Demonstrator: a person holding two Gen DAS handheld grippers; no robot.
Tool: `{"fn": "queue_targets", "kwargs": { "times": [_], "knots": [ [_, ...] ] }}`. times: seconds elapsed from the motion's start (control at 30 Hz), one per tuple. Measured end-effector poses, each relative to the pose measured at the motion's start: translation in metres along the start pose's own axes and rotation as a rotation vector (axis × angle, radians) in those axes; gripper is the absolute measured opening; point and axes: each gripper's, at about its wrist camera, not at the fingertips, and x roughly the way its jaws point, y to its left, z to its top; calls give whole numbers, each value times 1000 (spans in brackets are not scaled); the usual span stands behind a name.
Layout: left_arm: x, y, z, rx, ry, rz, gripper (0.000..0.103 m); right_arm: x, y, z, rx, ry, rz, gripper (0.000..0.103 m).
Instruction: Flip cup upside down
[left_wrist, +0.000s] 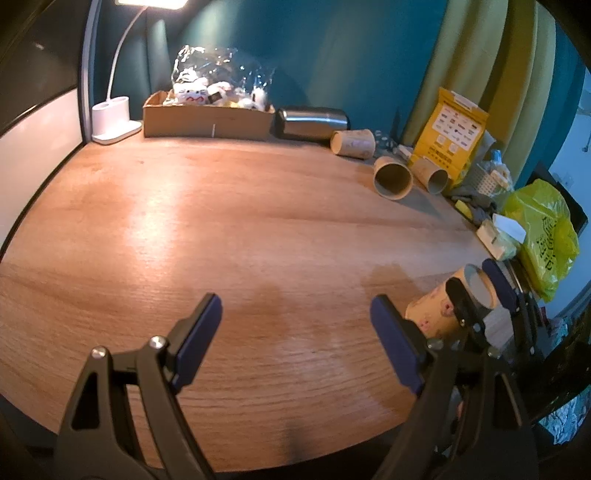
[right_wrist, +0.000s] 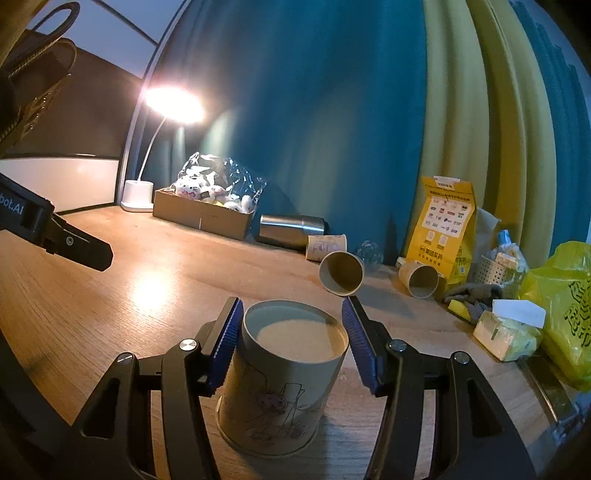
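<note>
The wooden tabletop (right_wrist: 147, 266) glows under a lamp. The cup (right_wrist: 280, 376) stands upside down between my right tool's (right_wrist: 291, 339) pads — one touching, one just apart. My left tool (left_wrist: 295, 332) gapes wide, holding nothing.

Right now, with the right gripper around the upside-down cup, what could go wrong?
1. The right gripper is open, but its left pad seems to touch the cup; pulling back at an angle may tip it.
2. The cup stands near the table edge, so a knock could send it off.
3. The left gripper hangs close by and could bump it.
</note>
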Motion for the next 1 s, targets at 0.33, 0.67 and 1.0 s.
{"fn": "queue_targets", "kwargs": {
  "times": [0.33,0.67,1.0],
  "knots": [
    [-17,-6,-2,49,-80,43,84,1,-10,19,121,104,79,83],
    [-48,-20,-9,86,-156,26,93,-26,-30,56,238,198,85,83],
    [-102,-43,-13,137,-267,14,94,-73,-46,75,279,178,39,83]
  ]
}}
